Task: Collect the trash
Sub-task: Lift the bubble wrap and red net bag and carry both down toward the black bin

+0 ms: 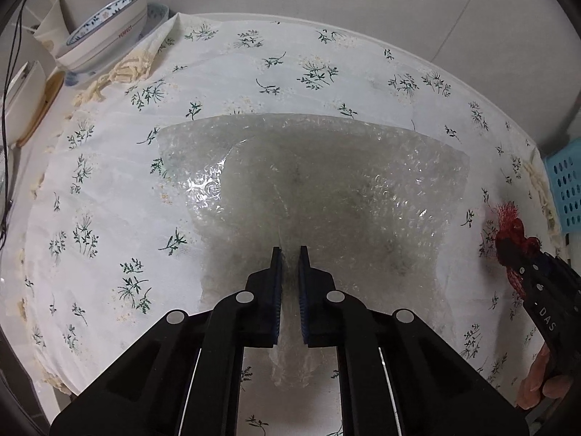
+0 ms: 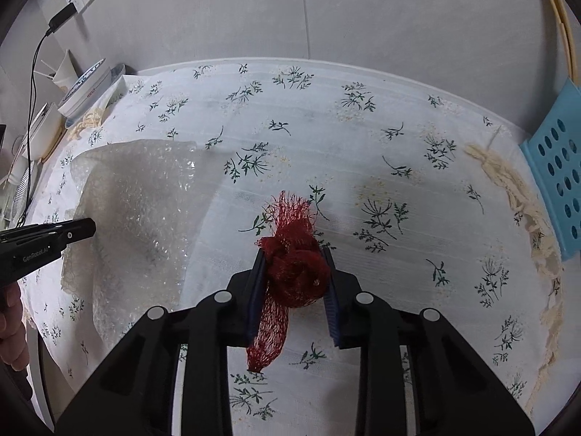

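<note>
Two grippers are at work over a round table covered by one white tablecloth (image 1: pixel 276 72) with a green plant print. There are two pieces of trash to see.

The first piece is one sheet of clear bubble wrap (image 1: pixel 326 181). It lies on the cloth at the left half of the table. The left gripper (image 1: pixel 289 254) has its two jaws closed on a raised fold of this sheet, and the blue pads (image 1: pixel 277 290) press the thin plastic between them with almost no gap. The fold is lifted a little, while the rest of the sheet spreads over the cloth.

The second piece is one red mesh net (image 2: pixel 294 272), crumpled into a ball with a loose tail that hangs below. The right gripper (image 2: pixel 294 254) holds the ball between its two jaws, which stand narrow around it. The net is near the middle of the table, to the right of the bubble wrap and apart from it.

At the right edge of the table stands one light blue basket (image 2: pixel 559 167) with oval holes. At the far left edge I count one blue-patterned bowl (image 1: pixel 109 32), tilted, on top of other dishes which I cannot count well.
</note>
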Motion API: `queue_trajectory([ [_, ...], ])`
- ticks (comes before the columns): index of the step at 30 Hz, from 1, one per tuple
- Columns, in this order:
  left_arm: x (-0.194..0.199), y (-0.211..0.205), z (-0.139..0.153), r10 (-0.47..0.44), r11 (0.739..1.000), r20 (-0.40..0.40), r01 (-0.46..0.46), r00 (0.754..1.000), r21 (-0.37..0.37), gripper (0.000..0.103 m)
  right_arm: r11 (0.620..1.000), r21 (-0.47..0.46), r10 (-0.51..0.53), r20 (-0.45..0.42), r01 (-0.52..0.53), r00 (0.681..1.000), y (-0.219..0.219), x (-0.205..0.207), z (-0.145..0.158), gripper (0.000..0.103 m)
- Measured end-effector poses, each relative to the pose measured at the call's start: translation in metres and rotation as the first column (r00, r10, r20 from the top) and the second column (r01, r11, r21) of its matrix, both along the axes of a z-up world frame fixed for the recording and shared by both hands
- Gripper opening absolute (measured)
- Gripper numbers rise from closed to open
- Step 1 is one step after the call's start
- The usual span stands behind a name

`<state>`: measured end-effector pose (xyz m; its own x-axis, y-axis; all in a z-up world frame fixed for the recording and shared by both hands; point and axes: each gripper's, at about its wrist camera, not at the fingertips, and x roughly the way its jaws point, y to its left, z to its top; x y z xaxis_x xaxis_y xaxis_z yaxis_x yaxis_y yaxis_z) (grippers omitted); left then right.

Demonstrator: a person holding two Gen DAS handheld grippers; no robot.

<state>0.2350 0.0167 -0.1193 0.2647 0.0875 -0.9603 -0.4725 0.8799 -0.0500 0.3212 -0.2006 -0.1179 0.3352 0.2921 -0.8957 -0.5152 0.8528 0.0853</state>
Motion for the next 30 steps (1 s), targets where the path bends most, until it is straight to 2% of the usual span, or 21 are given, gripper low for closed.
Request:
queue_trajectory([
  [11,-0.023,0.0,0.026,0.005,0.999,0.071,-0.002,0.997,-0.053,0.007,1.0,0.008,-0.024,0.026,0.024,0.999,-0.017,-0.031,0.024,0.027],
  [30,-0.076,-0.016,0.055,-0.022,0.998,0.158,0.032,0.987,-0.061,0.007,0.999,0.035,-0.026,0.078,0.023,0.997,-0.023,-0.097,0.065,0.027],
])
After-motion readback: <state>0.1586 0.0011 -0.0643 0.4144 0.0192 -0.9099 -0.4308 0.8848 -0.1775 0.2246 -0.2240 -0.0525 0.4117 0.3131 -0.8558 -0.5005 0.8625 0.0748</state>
